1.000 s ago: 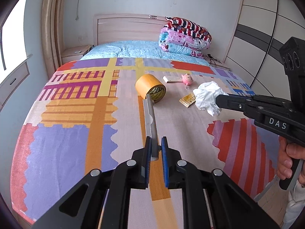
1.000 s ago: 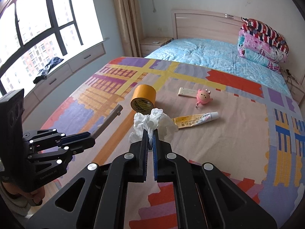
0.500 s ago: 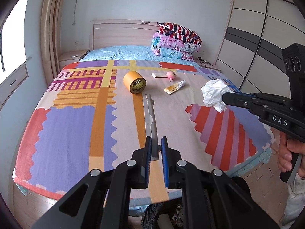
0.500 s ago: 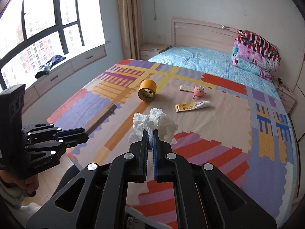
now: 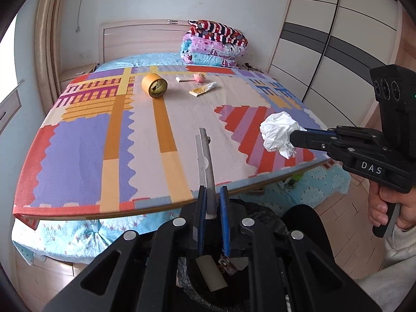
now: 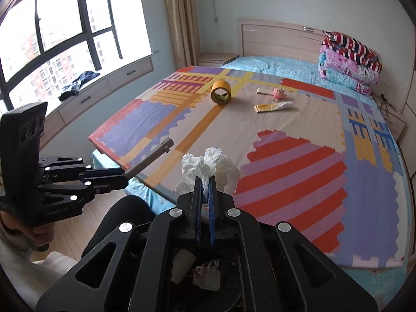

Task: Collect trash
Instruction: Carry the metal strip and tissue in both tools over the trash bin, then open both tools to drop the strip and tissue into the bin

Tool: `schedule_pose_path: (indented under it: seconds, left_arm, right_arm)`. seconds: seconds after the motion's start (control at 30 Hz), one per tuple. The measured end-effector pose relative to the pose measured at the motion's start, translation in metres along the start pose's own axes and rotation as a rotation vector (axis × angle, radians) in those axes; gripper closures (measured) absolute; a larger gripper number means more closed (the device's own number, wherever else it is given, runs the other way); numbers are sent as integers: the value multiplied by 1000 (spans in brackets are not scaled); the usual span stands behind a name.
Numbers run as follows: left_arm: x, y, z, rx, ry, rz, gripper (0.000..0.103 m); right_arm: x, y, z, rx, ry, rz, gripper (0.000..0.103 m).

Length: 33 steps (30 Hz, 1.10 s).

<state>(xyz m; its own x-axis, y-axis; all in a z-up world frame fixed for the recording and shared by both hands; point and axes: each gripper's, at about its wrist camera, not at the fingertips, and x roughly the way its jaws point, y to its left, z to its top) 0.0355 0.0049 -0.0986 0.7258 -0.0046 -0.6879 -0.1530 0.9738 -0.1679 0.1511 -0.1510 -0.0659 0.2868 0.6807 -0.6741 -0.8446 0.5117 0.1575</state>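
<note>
My left gripper (image 5: 211, 190) is shut on a long grey flat tool (image 5: 205, 161) that sticks out forward over the foot of the bed; the same tool (image 6: 153, 156) shows in the right wrist view. My right gripper (image 6: 205, 182) is shut on a crumpled white tissue (image 6: 210, 166), seen from the side as a tissue (image 5: 278, 134) held in the air past the bed's corner. Below both grippers stands a black-lined bin (image 5: 265, 218) with a cardboard tube (image 5: 211, 273) and scraps inside.
On the colourful play mat (image 5: 85, 143) covering the bed lie a yellow tape roll (image 5: 154, 85), a yellow-white tube (image 5: 202, 89), a pink toy (image 5: 199, 77) and a small white strip. Folded quilts (image 5: 214, 43) sit by the headboard. A wardrobe stands right, a window bench left.
Both grippers have drawn back from the bed with their loads; the mat's items look farther off, and the bed's foot edge and the bin below have come into view.
</note>
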Motion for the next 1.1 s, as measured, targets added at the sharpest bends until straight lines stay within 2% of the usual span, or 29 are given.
schedule_pose_path:
  seconds: [0.3, 0.63, 0.73, 0.93, 1.0, 1.03, 1.1]
  left_arm:
    - [28, -15, -37, 34, 134, -51, 93]
    - [66, -14, -69, 43, 283, -103, 93]
    - [75, -13, -74, 30, 315, -114, 93]
    - [81, -17, -73, 36, 342, -122, 92]
    - [80, -18, -72, 37, 340, -122, 85]
    - [80, -19, -72, 43, 337, -117, 80]
    - [78, -19, -69, 39, 320, -114, 49]
  right_arm:
    - [14, 7, -52, 57, 91, 55, 98]
    - [48, 0, -108, 100, 256, 73, 98]
    - [58, -3, -119, 115, 297, 76, 98]
    - [66, -7, -123, 154, 317, 89, 96]
    - [67, -5, -123, 150, 328, 98, 92]
    - [66, -4, -122, 146, 325, 99, 86]
    - [65, -3, -121, 141, 322, 102, 76]
